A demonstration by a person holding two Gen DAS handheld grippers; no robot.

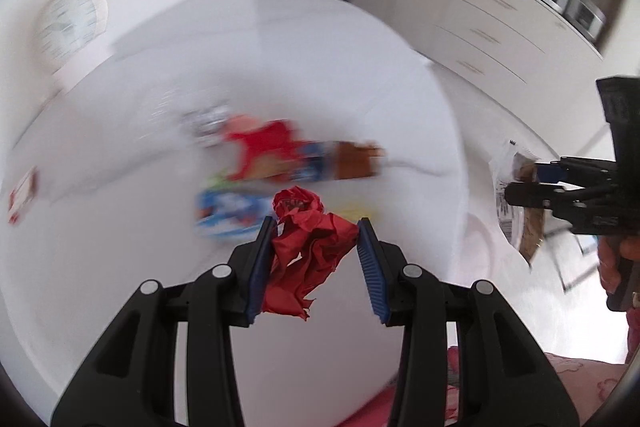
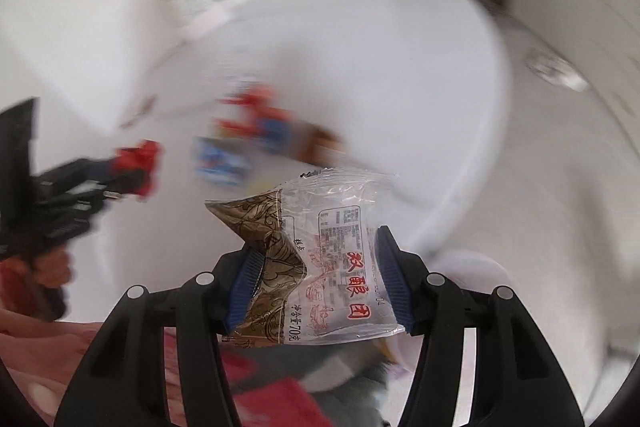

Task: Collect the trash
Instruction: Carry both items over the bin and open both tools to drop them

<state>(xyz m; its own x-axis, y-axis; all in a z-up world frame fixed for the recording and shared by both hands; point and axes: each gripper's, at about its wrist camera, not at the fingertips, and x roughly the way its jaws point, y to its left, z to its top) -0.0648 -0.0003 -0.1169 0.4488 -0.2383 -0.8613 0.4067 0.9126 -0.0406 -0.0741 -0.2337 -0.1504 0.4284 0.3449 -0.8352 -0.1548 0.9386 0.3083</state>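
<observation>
My left gripper (image 1: 316,223) is shut on a crumpled red paper (image 1: 308,251), held above the white round table (image 1: 320,67). At the right edge of the left wrist view, my right gripper (image 1: 516,187) holds a clear and brown snack wrapper (image 1: 520,227). In the right wrist view that gripper (image 2: 318,241) is shut on the wrapper (image 2: 328,259), which has red characters printed on it. The left gripper (image 2: 116,179) shows there at the left with the red paper (image 2: 138,163). A blurred pile of coloured wrappers (image 1: 280,151) lies on the table beyond.
A blue packet (image 1: 228,215) lies near the pile, and a small red and white packet (image 1: 22,195) sits at the table's left. A white round dial object (image 1: 70,23) stands beyond the table. White drawers (image 1: 500,27) are at the right. A hand (image 1: 612,259) grips the right tool.
</observation>
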